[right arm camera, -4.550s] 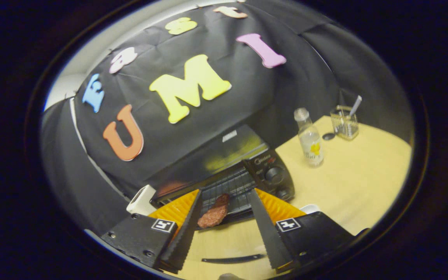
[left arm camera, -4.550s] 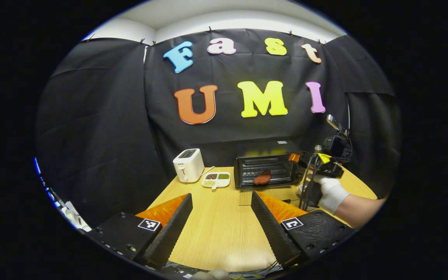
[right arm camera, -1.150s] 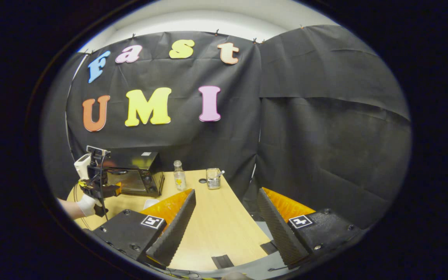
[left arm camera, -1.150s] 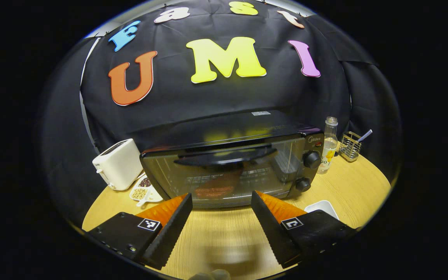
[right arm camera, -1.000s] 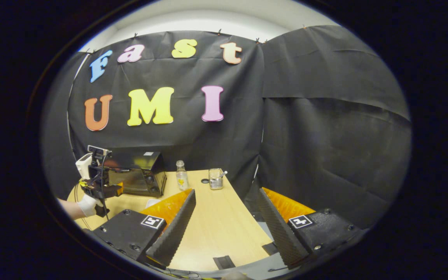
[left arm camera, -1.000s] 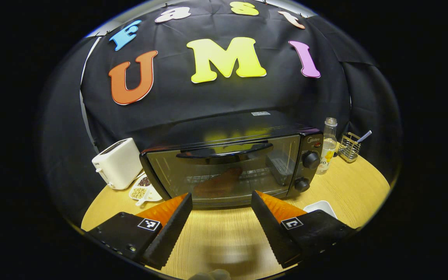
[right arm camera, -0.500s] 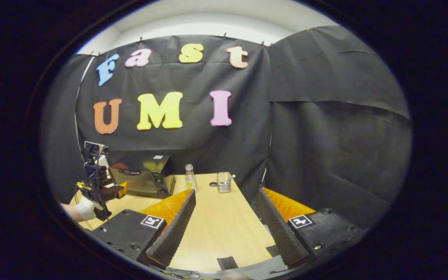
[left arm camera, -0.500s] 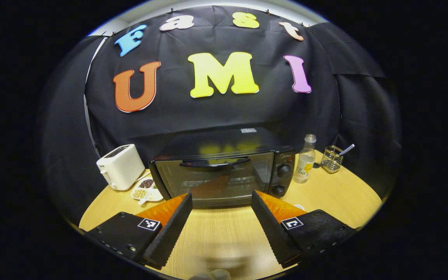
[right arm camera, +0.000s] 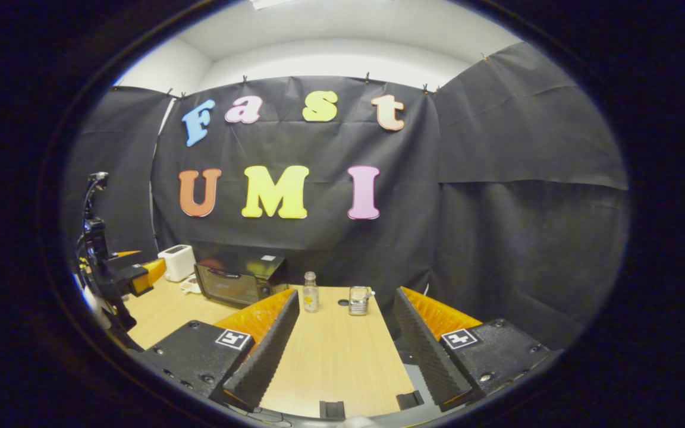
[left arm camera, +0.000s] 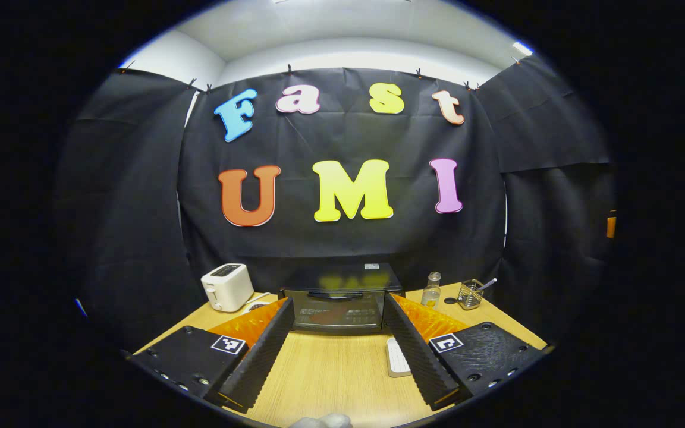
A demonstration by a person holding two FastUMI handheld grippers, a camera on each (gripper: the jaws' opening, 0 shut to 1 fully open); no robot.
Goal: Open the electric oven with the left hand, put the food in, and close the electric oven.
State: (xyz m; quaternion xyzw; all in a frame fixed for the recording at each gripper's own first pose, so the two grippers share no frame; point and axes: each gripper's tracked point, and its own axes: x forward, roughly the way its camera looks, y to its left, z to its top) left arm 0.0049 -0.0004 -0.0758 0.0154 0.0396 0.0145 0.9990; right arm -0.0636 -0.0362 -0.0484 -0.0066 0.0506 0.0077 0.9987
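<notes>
The black electric oven (left arm camera: 339, 306) stands at the back of the wooden table (left arm camera: 330, 380) with its glass door shut. A brown piece of food (left arm camera: 327, 315) shows dimly through the glass. My left gripper (left arm camera: 338, 302) is open and empty, held well back from the oven and pointing at it. In the right gripper view the oven (right arm camera: 241, 279) sits far off to the left, and the left gripper (right arm camera: 119, 270) hangs at the left edge. My right gripper (right arm camera: 346, 294) is open and empty over the table's right part.
A white toaster (left arm camera: 226, 286) stands left of the oven. Right of the oven are a small bottle (left arm camera: 431, 289) and a wire holder (left arm camera: 470, 293) with a utensil. A white tray (left arm camera: 398, 356) lies by my left gripper's right finger. The table's right edge (right arm camera: 399, 362) runs under the right gripper.
The oven door, open 4.5 s ago with the food on the rack, is shut. Over the last second my left gripper has drawn back from the oven. The right gripper has also drawn back.
</notes>
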